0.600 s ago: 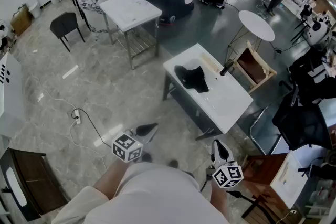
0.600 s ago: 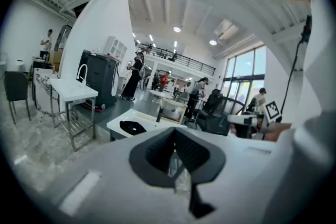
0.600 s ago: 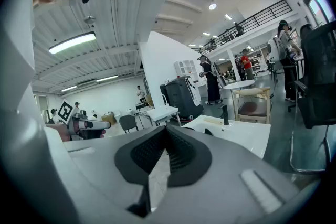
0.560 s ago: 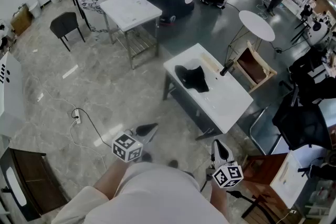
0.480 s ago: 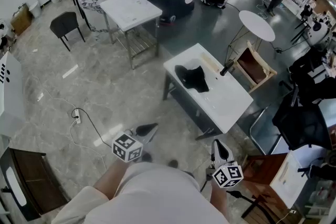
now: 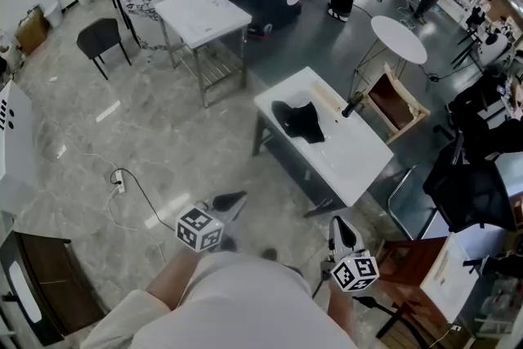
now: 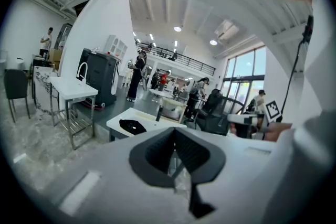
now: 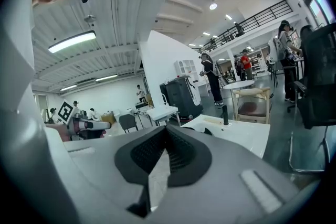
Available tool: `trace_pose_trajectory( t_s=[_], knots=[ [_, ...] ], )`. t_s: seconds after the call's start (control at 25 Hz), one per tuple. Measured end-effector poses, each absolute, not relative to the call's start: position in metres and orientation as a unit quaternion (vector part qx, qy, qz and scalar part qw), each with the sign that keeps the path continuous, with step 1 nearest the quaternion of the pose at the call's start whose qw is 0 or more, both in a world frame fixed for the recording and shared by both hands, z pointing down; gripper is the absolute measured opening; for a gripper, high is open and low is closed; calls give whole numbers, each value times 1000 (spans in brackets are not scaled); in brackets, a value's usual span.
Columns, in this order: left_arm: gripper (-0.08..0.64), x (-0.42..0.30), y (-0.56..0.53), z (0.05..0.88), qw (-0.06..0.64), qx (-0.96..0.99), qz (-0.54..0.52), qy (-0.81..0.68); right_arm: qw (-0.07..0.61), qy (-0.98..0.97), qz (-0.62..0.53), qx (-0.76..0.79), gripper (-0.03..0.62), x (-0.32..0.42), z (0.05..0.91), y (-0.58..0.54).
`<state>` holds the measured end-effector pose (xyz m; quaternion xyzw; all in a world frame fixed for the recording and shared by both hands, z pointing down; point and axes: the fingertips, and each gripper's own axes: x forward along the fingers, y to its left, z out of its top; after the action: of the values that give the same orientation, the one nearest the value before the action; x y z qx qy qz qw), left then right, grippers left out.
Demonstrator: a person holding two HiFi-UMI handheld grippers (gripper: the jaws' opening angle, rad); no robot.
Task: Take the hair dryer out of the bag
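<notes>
A person stands on a grey marble floor holding two hand-held grippers, each carrying one cube with square markers. The landmark is one white rectangular table a little way ahead of them.

One floppy black fabric bag lies crumpled on that table, toward its far-left end. Whether the hair dryer is inside it cannot be told. One slim dark upright object stands at the table's far edge, apart from the bag.

The left gripper hangs on the near side of the table, well short of it, jaws pressed together with nothing between them. The right gripper hangs beside the table's near corner, jaws likewise pressed together and empty. Both point roughly toward the table.

Beyond the table to the left stands one second white table with a curved tap, and farther left one dark chair. Behind the table are one pale wooden chair and one round white table.
</notes>
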<state>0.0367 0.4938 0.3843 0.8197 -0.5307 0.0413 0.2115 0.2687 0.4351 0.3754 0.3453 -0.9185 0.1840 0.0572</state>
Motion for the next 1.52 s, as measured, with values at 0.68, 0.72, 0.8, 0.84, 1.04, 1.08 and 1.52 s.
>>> trace_pose_trajectory(
  t_s=[0.68, 0.72, 0.8, 0.84, 1.04, 1.08, 1.52],
  knots=[
    [0, 6, 498, 389, 223, 831, 36, -509, 78, -902, 194, 379, 5, 246, 384, 450],
    [0, 4, 499, 390, 223, 832, 36, -507, 78, -900, 196, 382, 5, 243, 385, 451],
    [0, -3, 499, 392, 222, 835, 38, -502, 78, -897, 197, 387, 5, 236, 386, 454],
    [0, -7, 499, 393, 222, 836, 39, -500, 77, -897, 198, 388, 5, 232, 387, 455],
    [0, -23, 501, 398, 223, 839, 38, -496, 79, -894, 201, 392, 5, 213, 394, 463],
    [0, -24, 503, 398, 224, 839, 37, -494, 79, -894, 201, 392, 5, 211, 394, 465],
    [0, -36, 503, 399, 224, 848, 19, -480, 68, -889, 206, 403, 5, 197, 397, 466]
  ],
)
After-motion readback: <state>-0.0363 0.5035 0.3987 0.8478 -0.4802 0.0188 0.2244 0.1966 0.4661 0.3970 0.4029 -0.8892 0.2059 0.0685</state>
